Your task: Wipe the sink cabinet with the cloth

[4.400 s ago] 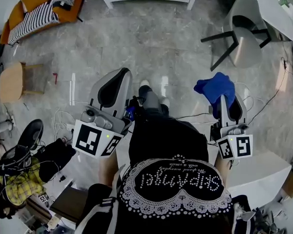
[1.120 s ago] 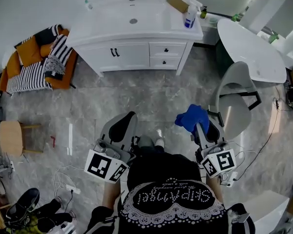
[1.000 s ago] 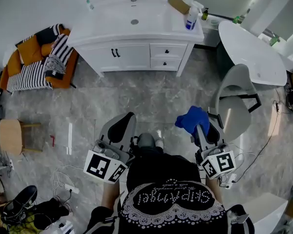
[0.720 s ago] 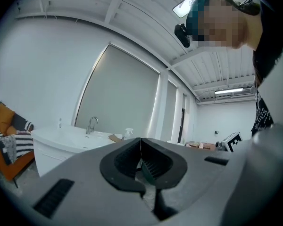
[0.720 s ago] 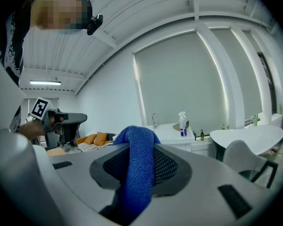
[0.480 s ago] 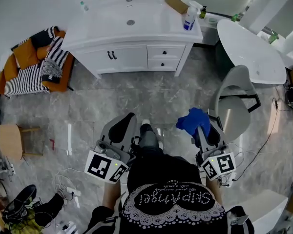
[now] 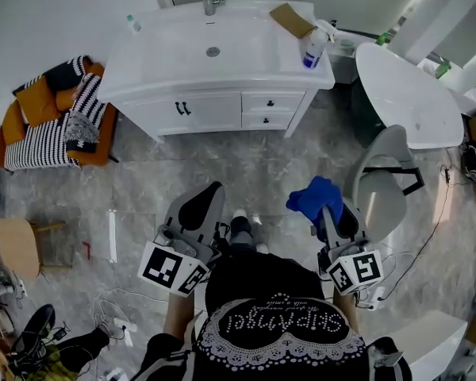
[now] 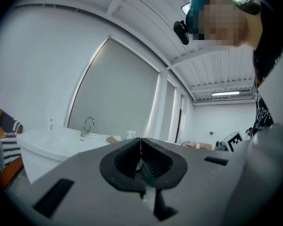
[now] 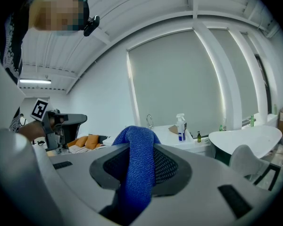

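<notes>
Sink cabinet point(image 7: 222, 94) nearer than before — right hand-held gripper point(image 7: 325, 215) clamps cloth point(image 7: 312, 196).

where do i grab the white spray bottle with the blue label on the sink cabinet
Grip the white spray bottle by its body below the trigger head, coming from the front of the sink cabinet. It stands upright near the right edge, cardboard behind it. Use the empty left gripper.

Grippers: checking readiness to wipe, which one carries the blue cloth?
The right gripper, jaws clamped on the blue knitted cloth; the left gripper is shut, empty.
</notes>
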